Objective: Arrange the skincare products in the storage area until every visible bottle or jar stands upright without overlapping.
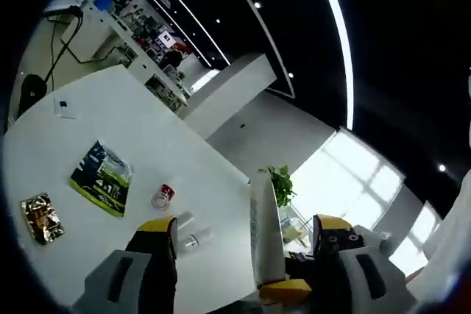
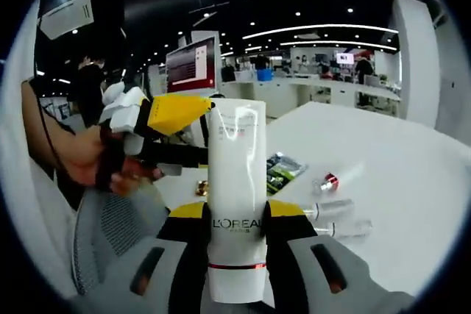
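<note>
Right gripper view — right tongs [image 2: 235, 218] clamp the L'Oréal tube [image 2: 235, 182]; left tongs [image 1: 243, 237] gape.

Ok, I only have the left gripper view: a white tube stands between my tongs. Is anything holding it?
Observer: Yes. The right tongs are shut on the white tube, low down, at its L'OREAL print.
Operator: Does that print read upright?
Observer: In the right gripper view it does, facing that camera.
Operator: And how do my tongs sit against it from there?
Observer: The left tongs come in from the side; their yellow tip is level with the tube's upper end.
</note>
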The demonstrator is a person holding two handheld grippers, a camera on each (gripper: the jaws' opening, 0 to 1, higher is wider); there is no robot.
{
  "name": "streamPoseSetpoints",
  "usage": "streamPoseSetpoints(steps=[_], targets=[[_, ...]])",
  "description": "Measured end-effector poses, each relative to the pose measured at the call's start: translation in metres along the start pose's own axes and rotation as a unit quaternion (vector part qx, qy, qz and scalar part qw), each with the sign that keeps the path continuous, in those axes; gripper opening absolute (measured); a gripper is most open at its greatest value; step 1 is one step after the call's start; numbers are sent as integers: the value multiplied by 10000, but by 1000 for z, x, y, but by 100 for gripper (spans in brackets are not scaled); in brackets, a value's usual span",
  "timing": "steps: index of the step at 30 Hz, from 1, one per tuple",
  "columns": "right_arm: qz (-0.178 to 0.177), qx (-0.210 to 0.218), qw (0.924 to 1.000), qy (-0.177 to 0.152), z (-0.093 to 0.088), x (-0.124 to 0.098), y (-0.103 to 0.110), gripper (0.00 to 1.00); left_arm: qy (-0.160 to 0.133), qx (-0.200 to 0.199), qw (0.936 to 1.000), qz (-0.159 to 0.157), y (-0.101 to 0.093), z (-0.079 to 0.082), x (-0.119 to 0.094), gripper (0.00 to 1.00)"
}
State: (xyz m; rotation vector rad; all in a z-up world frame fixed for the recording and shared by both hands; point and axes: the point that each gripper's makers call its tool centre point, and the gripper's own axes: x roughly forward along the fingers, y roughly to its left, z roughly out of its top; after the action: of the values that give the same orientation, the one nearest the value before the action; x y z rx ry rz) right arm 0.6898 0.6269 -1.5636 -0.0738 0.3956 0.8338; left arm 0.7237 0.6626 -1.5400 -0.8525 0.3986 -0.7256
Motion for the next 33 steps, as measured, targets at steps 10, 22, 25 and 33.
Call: streamPoseSetpoints(steps=[10, 22, 25, 33], targets=[[410, -561, 9975, 139, -9, 3, 24, 27, 173, -158, 9997, -18, 1, -8, 1, 58], [869, -961, 9905, 456, -23, 7, 44, 27, 321, -325, 9989, 128, 8, -16, 6, 29], [899, -963, 9902, 462, -22, 7, 44, 27, 260, -323, 9990, 181, 10, -14, 6, 26], [839, -930, 9908, 519, -25, 8, 41, 27, 456, -541, 9972, 251, 14, -22, 6, 22]])
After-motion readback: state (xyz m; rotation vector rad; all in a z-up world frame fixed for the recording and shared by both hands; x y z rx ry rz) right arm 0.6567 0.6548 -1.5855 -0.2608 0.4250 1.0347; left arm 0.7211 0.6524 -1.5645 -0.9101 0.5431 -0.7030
